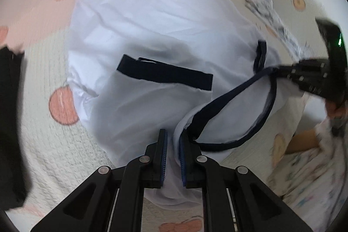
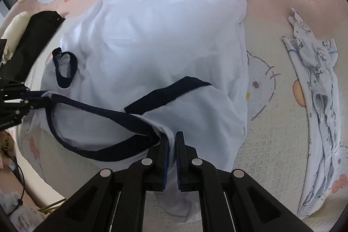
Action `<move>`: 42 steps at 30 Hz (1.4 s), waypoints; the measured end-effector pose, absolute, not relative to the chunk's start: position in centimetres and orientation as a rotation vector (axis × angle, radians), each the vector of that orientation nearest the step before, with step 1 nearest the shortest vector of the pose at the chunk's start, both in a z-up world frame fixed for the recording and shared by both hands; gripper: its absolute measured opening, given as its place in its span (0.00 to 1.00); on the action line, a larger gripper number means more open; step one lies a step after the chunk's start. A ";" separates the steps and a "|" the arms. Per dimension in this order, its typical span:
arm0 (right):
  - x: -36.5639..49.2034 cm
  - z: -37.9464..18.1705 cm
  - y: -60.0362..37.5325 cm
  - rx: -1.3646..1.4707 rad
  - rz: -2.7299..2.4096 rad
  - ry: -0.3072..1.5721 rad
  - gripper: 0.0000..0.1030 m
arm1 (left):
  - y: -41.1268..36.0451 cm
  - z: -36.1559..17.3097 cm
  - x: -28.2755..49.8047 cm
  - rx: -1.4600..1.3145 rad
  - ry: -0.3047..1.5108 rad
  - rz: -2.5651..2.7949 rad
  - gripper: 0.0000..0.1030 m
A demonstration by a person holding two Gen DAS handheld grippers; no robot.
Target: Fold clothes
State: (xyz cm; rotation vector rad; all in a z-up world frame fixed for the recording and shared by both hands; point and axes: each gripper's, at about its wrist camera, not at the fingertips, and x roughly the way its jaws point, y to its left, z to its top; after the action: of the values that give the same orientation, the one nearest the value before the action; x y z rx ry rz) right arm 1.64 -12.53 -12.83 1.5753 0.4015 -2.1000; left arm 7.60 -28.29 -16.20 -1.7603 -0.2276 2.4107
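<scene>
Two grippers, one garment: both tools pinch the near shoulder edge of a white shirt spread over a printed bed cover.
Bed cover [image 2: 271, 127]: pink and cream, cat-and-fruit print; it carries everything else and fills both views to the rim.
White shirt [image 2: 152, 40]: the task's thing, at the centre of both views, hem toward 12 o'clock, neck end toward 6 o'clock; much of it lies on the cover, the near end is lifted and bunched.
Black garment [image 2: 37, 36]: at 9 o'clock in the right wrist view, just beside the shirt's edge; not part of this step.
Printed garment [image 2: 313, 101]: pale, crumpled, at 3 o'clock in the right wrist view, apart from the shirt.
Navy neckband [image 2: 97, 108]: pulled into a slack loop between the two grip points.
Navy sleeve cuff [image 2: 65, 67]: at 9 o'clock, flopped onto the shirt body.
Left gripper [image 1: 173, 153]: nearly closed, white cloth pinched between the jaws beside the neckband.
Right gripper [image 2: 172, 156]: nearly closed on a fold of white cloth at the neckband's end; in the left wrist view it shows at 3 o'clock.
Step in hand, as judged: carrying the neck end toward the hem at 12 o'clock.
Doing it well: both grips should travel level and together, the neckband kept taut, so that the fold lands square.
Risk: the loose cuff and a navy band across the shirt may be trapped crooked in the fold.
</scene>
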 end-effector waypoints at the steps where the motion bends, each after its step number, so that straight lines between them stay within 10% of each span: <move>1: 1.5 -12.9 -12.7 1.583 -2.104 0.407 0.03 | -28.6 -16.2 7.6 -1.761 -0.256 2.413 0.09; 10: -1.4 -13.7 -10.7 1.764 -2.034 0.120 0.03 | -30.6 -15.0 7.3 -1.766 -0.532 2.416 0.08; 28: -0.6 -13.4 -11.1 1.741 -2.091 0.183 0.05 | -31.3 -13.6 6.5 -1.725 -0.672 2.413 0.09; 33: 1.1 -9.7 -10.9 1.548 -2.223 0.286 0.62 | -32.4 -9.2 8.4 -1.650 -0.702 2.466 0.18; 37: 3.4 -6.6 -8.7 1.456 -2.320 0.252 0.67 | -32.3 -7.9 10.3 -1.599 -0.756 2.457 0.59; 42: 6.0 -4.2 -7.2 1.402 -2.423 0.152 0.67 | -31.9 -7.8 13.4 -1.535 -0.880 2.424 0.62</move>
State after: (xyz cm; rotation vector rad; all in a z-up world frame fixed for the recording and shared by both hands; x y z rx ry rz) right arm 5.97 -7.25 -4.22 1.4020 0.1517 -2.4226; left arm 13.39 -31.88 -7.81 -1.5352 -0.8798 2.4242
